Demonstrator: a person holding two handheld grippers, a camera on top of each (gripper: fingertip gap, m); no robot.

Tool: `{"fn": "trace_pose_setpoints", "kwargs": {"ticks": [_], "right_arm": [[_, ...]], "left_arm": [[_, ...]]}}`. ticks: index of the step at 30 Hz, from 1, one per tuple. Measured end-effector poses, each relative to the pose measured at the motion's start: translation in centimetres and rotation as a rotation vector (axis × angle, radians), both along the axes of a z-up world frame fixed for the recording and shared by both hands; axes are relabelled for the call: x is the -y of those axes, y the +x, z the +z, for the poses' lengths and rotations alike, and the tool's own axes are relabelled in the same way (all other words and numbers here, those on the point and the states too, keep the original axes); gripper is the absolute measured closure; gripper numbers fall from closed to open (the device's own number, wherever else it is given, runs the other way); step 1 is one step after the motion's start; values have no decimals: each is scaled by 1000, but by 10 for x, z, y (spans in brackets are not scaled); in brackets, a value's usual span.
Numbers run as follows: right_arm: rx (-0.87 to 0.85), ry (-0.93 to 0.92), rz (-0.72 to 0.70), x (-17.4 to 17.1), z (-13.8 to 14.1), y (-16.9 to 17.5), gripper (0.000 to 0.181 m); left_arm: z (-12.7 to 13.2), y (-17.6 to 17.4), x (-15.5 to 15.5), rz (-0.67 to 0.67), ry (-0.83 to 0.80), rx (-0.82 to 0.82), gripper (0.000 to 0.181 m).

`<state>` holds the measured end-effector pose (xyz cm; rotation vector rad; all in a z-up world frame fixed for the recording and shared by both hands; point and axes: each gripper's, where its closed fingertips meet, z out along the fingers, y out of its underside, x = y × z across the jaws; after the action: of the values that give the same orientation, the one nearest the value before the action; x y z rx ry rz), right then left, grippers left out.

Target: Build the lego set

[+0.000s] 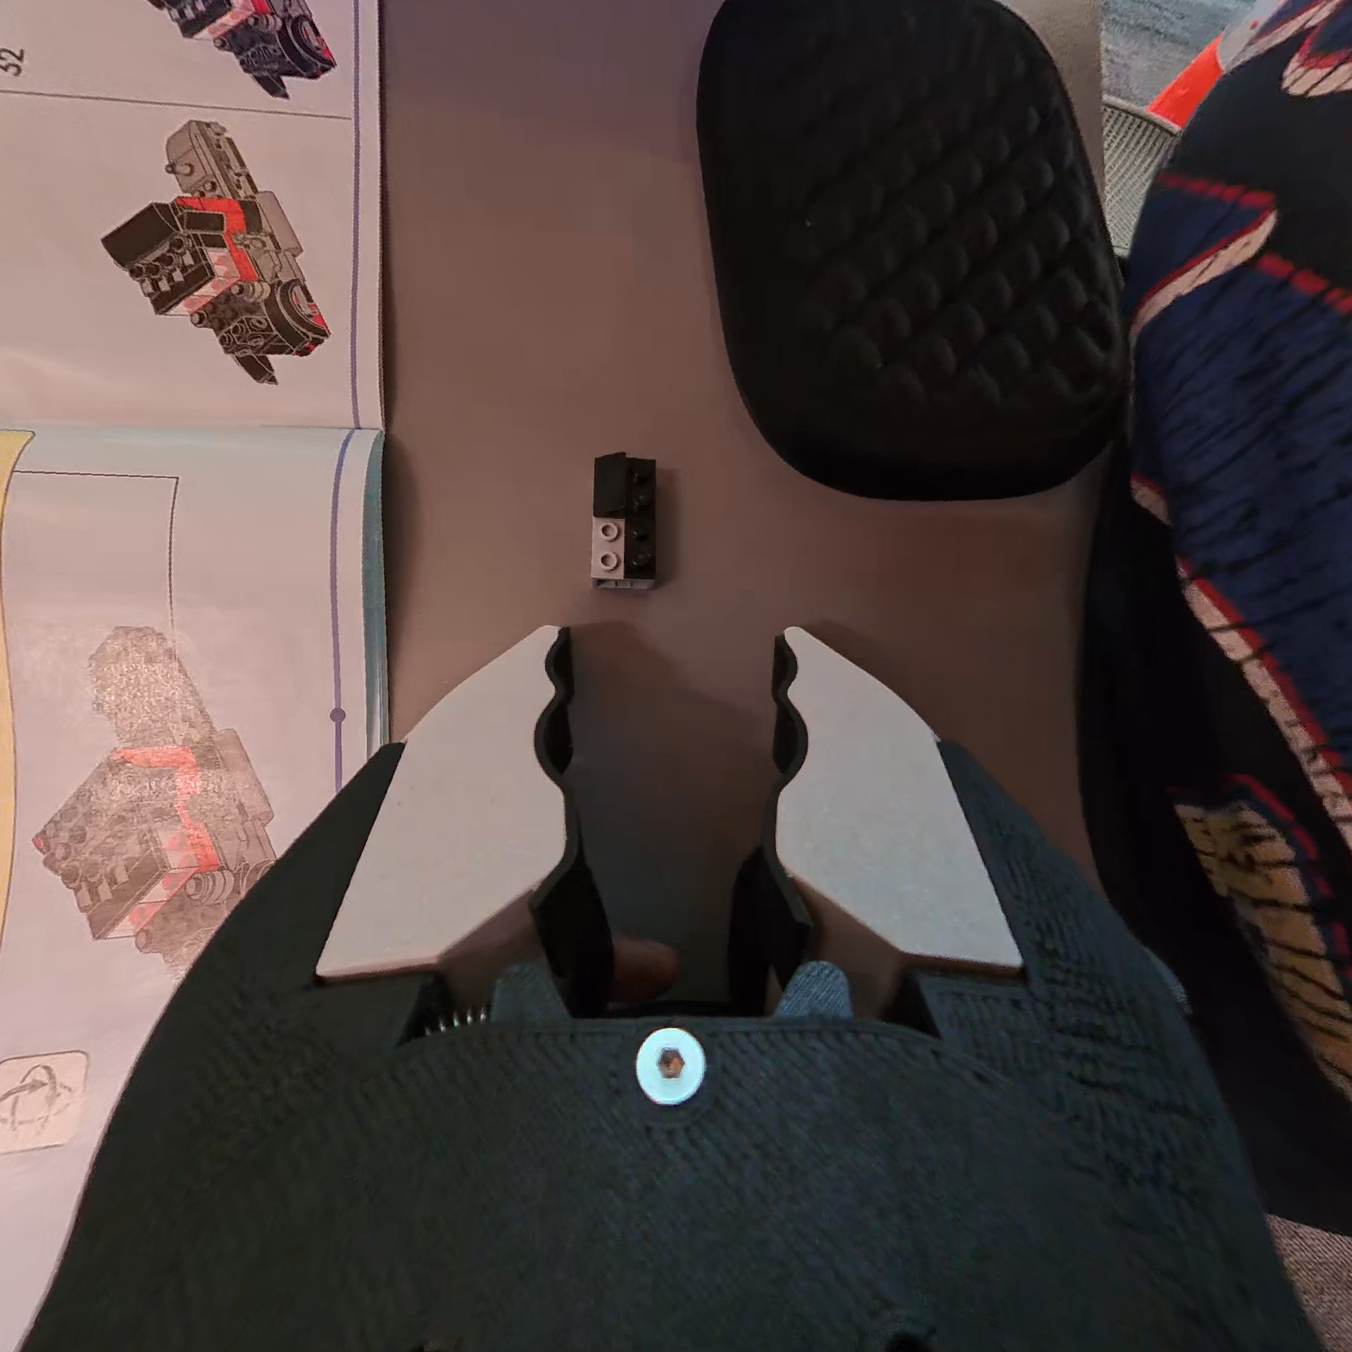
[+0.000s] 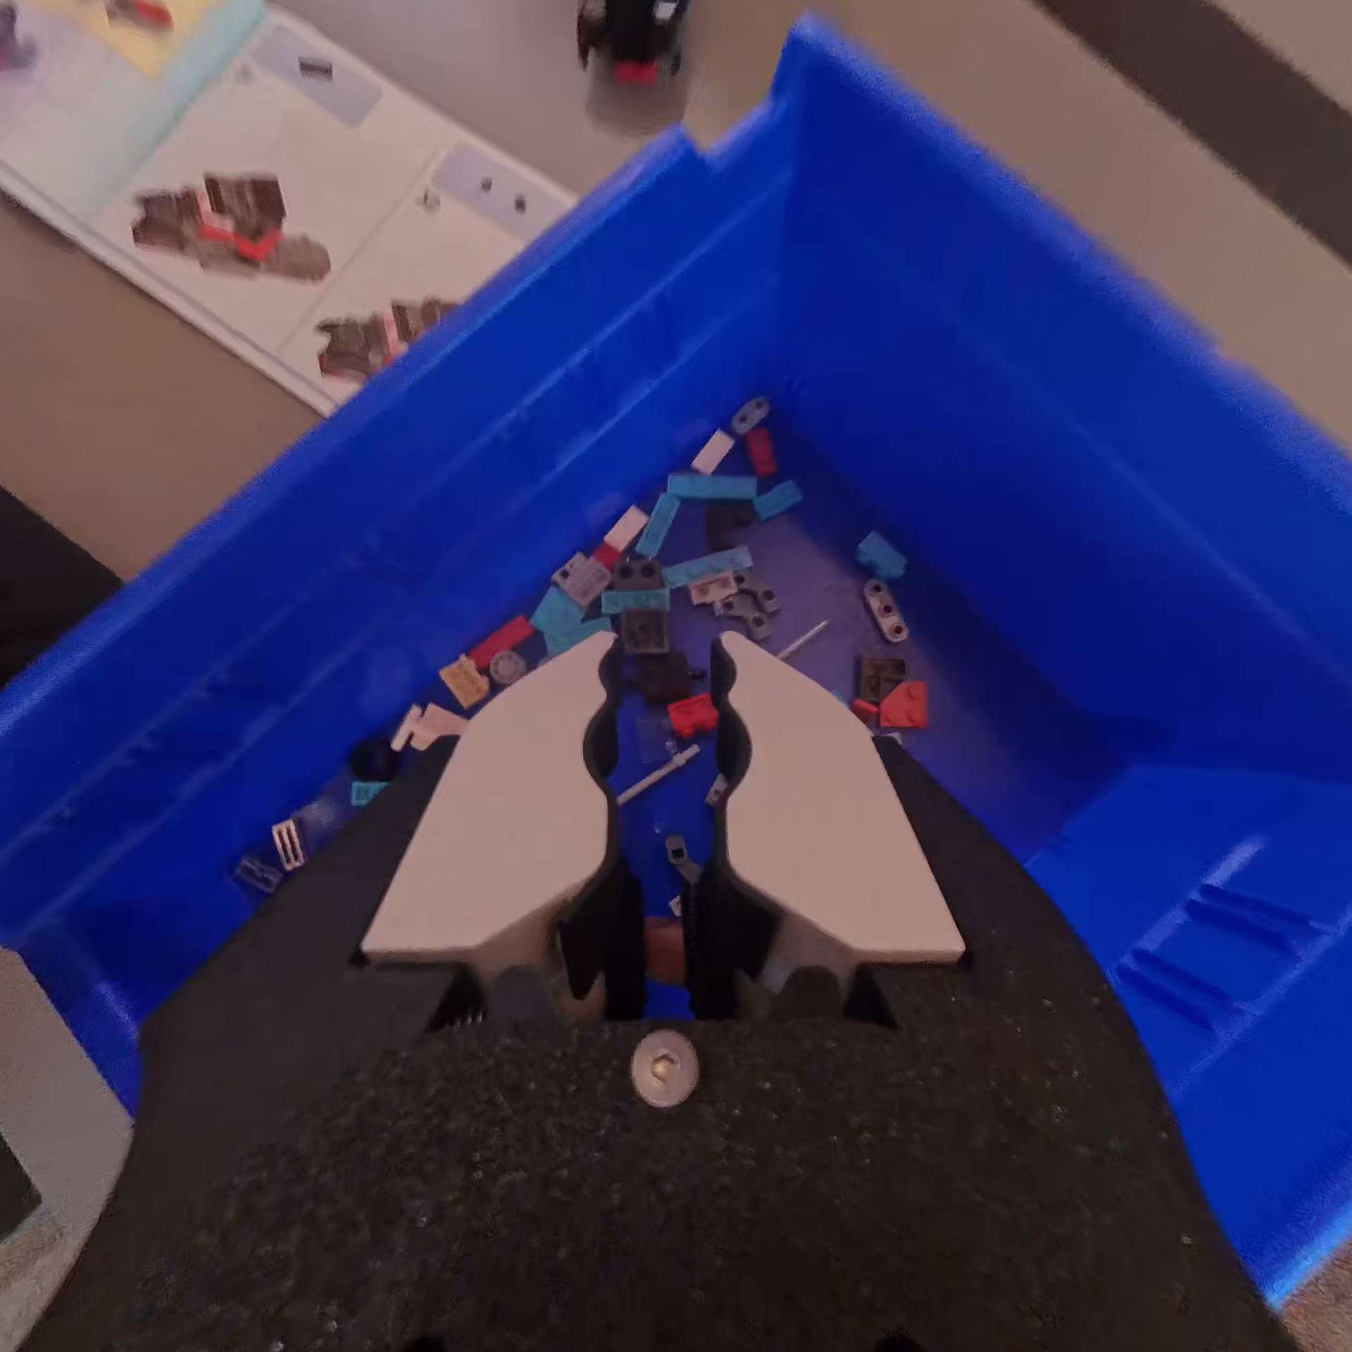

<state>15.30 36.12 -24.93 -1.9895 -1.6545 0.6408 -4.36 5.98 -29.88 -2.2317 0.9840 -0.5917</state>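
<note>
left gripper: fingers wide apart, holding nothing, hovering over bare bench
small lego assembly: black and grey, studs up, lying on the bench just beyond the left fingertips, slightly left of centre, not touched
instruction booklet: open flat at left of the left wrist view, pages with build diagrams; also seen far left in the right wrist view
black textured pad: far right on the bench, well apart from the assembly
patterned fabric: right edge, dark blue with red and cream
right gripper: fingers partly open with a narrow gap, nothing clamped between them, tips down inside the blue bin
loose lego pieces: scattered on the bin floor, teal plates, red, grey, dark, white, one yellow; several lie right at the fingertips
dark grey piece: at the tip of the left-hand finger, contact unclear
partly built model: far on the bench beyond the bin, dark with red, blurred
</note>
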Motion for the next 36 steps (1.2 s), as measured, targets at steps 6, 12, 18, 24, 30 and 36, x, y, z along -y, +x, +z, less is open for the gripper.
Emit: {"fn": "trace_pose_setpoints", "kwargs": {"ticks": [6, 12, 18, 24, 30, 36], "right_arm": [[106, 9, 96, 11, -21, 8, 154], [-110, 125, 18, -16, -6, -34, 159], [-48, 94, 48, -26, -5, -36, 159], [-24, 63, -37, -52, -30, -39, 157], [-10, -129, 82, -9, -32, -30, 165], [-67, -6, 183, 16, -39, -32, 168]], "left_arm": [[1, 0, 0, 0, -34, 33, 129], [-1, 1, 1, -11, 0, -7, 129], [-2, 2, 2, -27, 17, -27, 129], [-1, 1, 2, -24, 12, -20, 130], [-3, 2, 4, -43, 46, -62, 130], [-2, 2, 3, -31, 15, -30, 131]]}}
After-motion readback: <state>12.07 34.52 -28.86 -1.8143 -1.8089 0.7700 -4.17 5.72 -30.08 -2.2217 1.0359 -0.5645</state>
